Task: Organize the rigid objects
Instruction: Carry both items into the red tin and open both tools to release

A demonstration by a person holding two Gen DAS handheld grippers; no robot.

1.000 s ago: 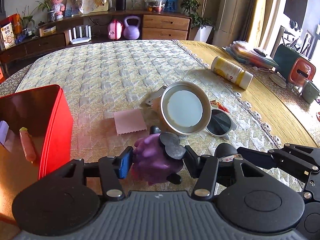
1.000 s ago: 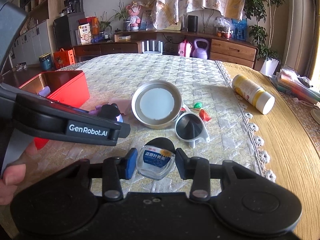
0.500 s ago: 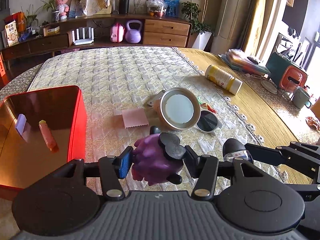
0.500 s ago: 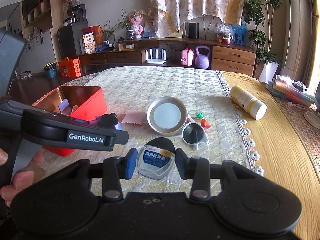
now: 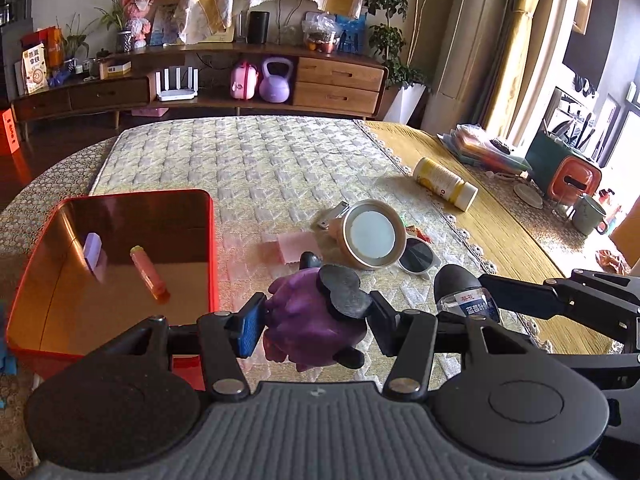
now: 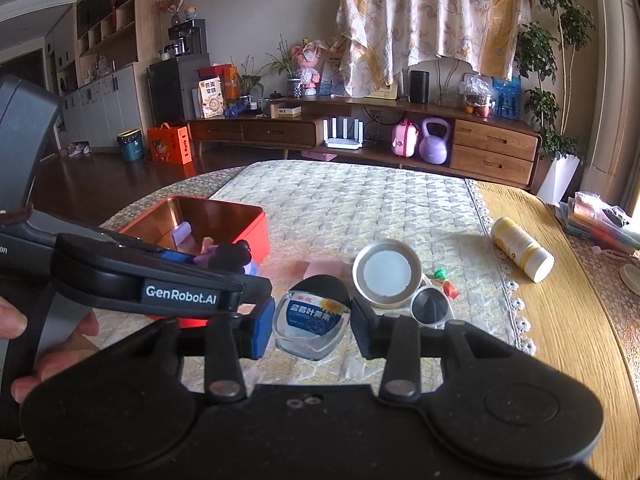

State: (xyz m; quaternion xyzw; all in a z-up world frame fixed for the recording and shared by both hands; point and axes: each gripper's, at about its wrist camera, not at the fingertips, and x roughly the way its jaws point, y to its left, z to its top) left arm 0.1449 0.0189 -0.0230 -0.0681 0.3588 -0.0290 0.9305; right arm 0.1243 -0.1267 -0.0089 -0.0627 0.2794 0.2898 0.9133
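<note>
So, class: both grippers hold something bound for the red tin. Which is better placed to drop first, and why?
Left. The left gripper with its purple toy is right beside the red tin; the right gripper and small bottle sit farther away.

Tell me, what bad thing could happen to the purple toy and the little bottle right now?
The purple toy is pinched in the left gripper, beside the red box rather than over it. Let go now, it would probably miss the box. The right gripper holds a small clear bottle close alongside the left one, so the two might bump. Smooth plastic could also slip from the pads.
</note>
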